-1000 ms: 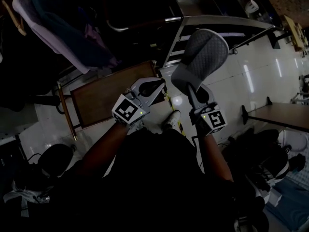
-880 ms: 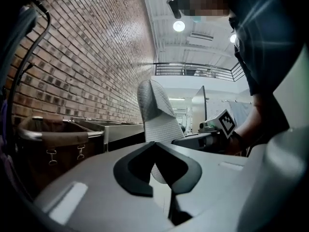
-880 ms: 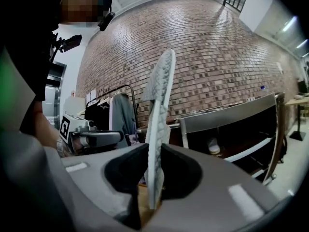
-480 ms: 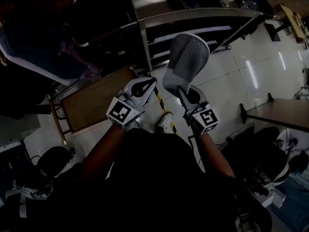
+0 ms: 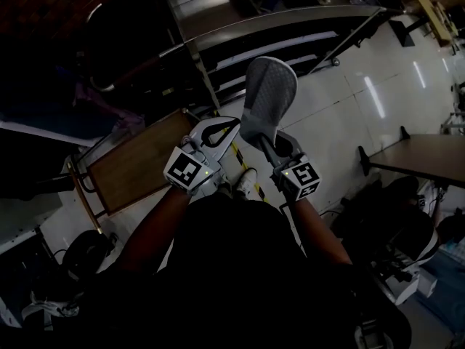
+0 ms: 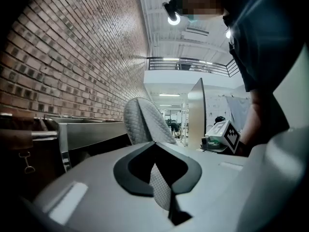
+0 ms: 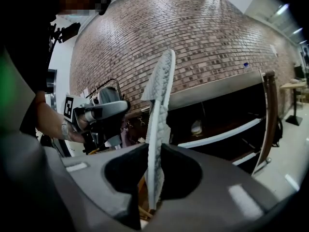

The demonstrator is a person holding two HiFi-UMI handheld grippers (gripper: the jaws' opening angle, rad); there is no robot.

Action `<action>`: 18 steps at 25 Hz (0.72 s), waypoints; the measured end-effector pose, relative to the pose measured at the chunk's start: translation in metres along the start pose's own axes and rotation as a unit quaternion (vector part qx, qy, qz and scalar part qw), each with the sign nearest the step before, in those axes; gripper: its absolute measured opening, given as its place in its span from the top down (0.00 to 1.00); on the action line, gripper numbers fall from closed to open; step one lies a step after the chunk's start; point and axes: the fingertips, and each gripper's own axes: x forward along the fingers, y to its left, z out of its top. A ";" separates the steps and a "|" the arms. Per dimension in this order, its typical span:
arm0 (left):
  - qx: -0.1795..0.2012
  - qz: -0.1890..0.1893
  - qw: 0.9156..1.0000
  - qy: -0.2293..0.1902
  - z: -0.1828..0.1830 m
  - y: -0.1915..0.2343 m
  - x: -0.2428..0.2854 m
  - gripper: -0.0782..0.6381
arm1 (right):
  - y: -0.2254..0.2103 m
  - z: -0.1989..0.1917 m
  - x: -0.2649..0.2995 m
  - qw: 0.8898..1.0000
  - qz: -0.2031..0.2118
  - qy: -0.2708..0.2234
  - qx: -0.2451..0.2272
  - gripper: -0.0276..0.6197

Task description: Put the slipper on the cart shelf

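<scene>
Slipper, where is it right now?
The slipper is mid-air at the head view's centre, pinched at its lower end by the right gripper, beside the left gripper, short of the metal cart.

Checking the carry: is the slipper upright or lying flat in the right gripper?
Upright. The slipper stands on end, sticking up from the right gripper, whose jaws are clamped on its lower end.

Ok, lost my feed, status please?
Right gripper shut on grey quilted slipper, held upright. Left gripper shut, empty, alongside. Metal cart shelves ahead, nothing seen between.
</scene>
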 end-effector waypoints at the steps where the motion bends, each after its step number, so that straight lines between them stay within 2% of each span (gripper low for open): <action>1: 0.001 -0.008 1.000 -0.003 0.000 0.001 0.004 0.89 | -0.001 -0.001 0.002 1.000 -0.002 0.004 0.003 0.85; 8: -0.006 -0.051 0.999 -0.014 -0.009 0.016 0.008 0.89 | -0.008 -0.031 0.027 0.997 -0.024 0.053 0.047 0.85; 14: -0.010 -0.048 0.999 -0.011 -0.018 0.035 0.013 0.89 | -0.025 -0.075 0.057 0.989 -0.003 0.129 0.068 0.85; 18: -0.012 -0.035 0.999 -0.004 -0.027 0.051 0.026 0.89 | -0.048 -0.095 0.084 0.983 0.019 0.160 0.091 0.85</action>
